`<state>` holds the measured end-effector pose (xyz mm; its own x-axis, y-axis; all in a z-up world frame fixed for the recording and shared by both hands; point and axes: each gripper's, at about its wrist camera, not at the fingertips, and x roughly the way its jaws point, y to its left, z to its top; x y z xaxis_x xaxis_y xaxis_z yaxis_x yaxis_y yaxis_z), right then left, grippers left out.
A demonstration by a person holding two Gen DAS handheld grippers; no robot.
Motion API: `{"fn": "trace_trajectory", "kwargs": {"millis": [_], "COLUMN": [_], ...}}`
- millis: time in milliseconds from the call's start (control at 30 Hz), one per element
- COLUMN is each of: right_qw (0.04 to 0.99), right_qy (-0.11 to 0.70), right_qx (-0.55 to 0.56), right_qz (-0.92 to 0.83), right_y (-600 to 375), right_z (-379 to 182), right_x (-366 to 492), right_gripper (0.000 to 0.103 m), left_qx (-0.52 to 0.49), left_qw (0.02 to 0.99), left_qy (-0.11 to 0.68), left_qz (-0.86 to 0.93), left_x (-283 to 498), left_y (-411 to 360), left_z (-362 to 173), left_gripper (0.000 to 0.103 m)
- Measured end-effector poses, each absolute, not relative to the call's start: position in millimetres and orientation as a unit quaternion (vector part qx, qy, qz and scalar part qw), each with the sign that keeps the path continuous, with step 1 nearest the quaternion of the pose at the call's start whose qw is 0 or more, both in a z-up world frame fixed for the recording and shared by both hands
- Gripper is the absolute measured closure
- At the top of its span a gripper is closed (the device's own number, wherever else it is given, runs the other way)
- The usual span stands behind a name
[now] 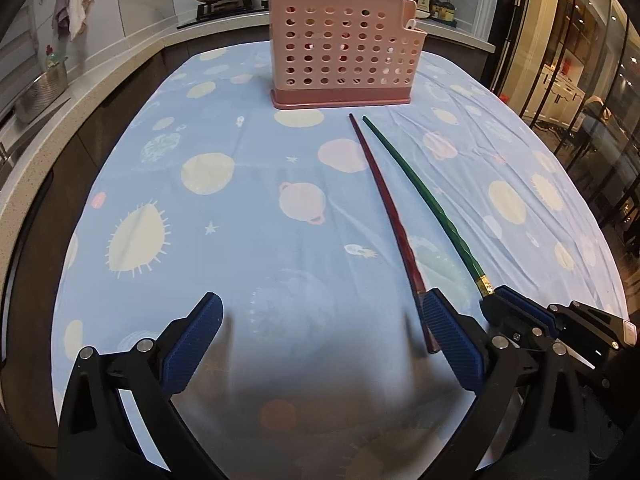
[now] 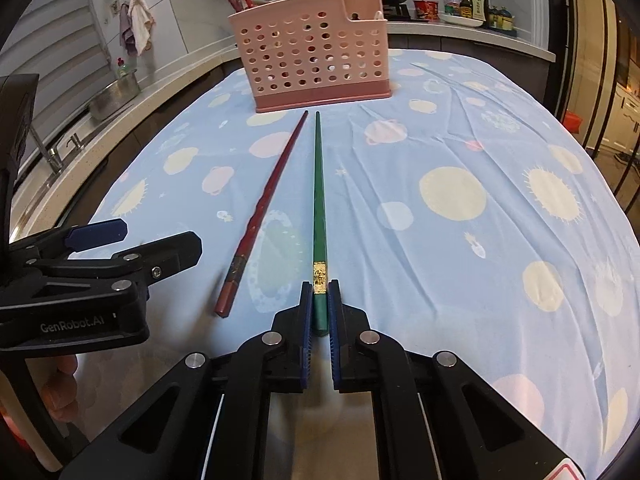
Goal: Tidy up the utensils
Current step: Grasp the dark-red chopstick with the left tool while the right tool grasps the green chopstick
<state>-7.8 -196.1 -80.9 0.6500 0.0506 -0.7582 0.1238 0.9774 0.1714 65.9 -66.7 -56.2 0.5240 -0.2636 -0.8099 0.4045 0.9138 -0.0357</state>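
lying side by side on the blue patterned surface [image 2: 460,152], the green chopstick [image 2: 319,184] and red chopstick [image 2: 266,204] point toward 12 o'clock at the pink perforated holder [image 2: 316,56], which already carries more chopsticks. the right gripper [image 2: 320,312] is clamped on the green chopstick's near end. the left gripper [image 1: 320,328], jaws spread wide and holding nothing, sits at 9 o'clock, its right finger [image 1: 448,344] crossing the red chopstick's near end.
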Motion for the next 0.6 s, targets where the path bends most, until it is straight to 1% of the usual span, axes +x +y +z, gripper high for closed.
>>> {"fn": "trace_trajectory", "kwargs": {"millis": [200, 300, 333, 367, 400, 433, 533, 600], "right_qw": [0.900, 0.900, 0.900, 0.899, 0.899, 0.899, 0.900, 0.899], "right_qy": [0.418, 0.418, 0.418, 0.418, 0.418, 0.418, 0.418, 0.418], "right_qx": [0.118, 0.122, 0.123, 0.124, 0.123, 0.123, 0.124, 0.126], "right_qz": [-0.035, -0.036, -0.035, -0.034, -0.034, -0.033, -0.030, -0.030], "right_y": [-211, -212, -213, -213, -213, -212, -212, -212], "right_z": [-82, -83, -83, -83, -83, -83, -84, -84], "right_x": [-19, -21, -22, -22, -23, -23, -23, -23], "right_gripper": [0.096, 0.096, 0.096, 0.096, 0.096, 0.096, 0.096, 0.096], "left_qx": [0.085, 0.100, 0.104, 0.102, 0.098, 0.092, 0.097, 0.098], "left_qw": [0.862, 0.866, 0.866, 0.863, 0.859, 0.854, 0.858, 0.859], "left_qy": [0.449, 0.438, 0.438, 0.443, 0.450, 0.459, 0.452, 0.450], "left_qz": [-0.221, -0.219, -0.219, -0.222, -0.225, -0.227, -0.222, -0.222], "left_x": [59, 56, 55, 57, 58, 61, 60, 59], "left_y": [-87, -95, -97, -98, -98, -97, -96, -96], "left_z": [-61, -64, -65, -68, -70, -73, -73, -73], "left_gripper": [0.007, 0.010, 0.015, 0.022, 0.026, 0.035, 0.041, 0.043]}}
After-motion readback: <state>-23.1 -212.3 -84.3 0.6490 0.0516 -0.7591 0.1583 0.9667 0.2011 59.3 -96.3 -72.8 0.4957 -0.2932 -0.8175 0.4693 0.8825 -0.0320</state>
